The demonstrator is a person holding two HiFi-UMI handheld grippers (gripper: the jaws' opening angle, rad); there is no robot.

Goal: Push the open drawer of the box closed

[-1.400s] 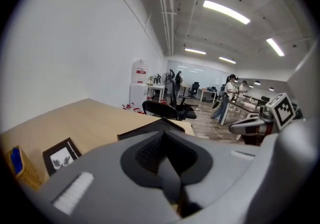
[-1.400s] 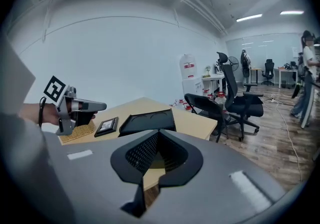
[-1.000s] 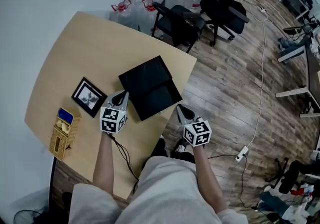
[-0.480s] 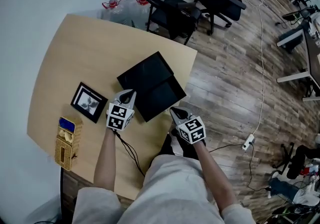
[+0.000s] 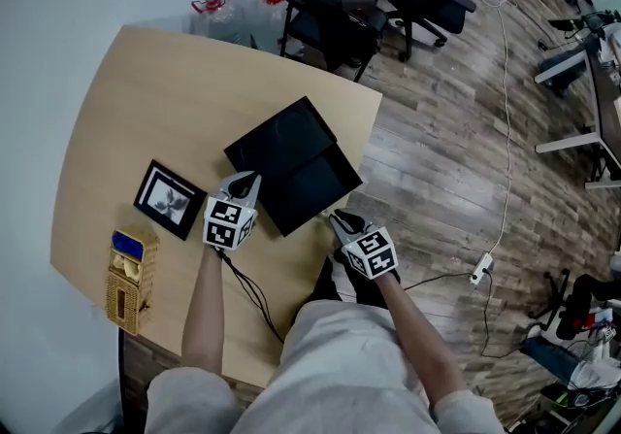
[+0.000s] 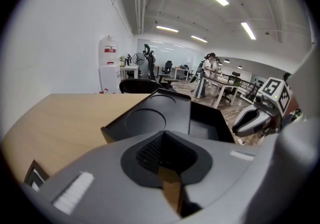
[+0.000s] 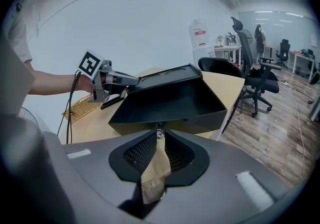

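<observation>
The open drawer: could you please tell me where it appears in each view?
Head view: drawer at centre, jutting from the box toward the table edge.
Left gripper view: drawer right of centre.
Right gripper view: drawer at centre, just above the jaws.
Shared landmark: the box's black top.

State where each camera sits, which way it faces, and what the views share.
Head view: on the person's head, steeply down at the table, black box and open drawer; forearms, left tongs, right tongs show.
Left gripper view: on the left tongs, low over the table, facing the box; own shut jaws show.
Right gripper view: on the right tongs, by the table's edge, facing the drawer's front; own shut jaws show.
Shared: all show the box; each gripper view shows the other tongs.
</observation>
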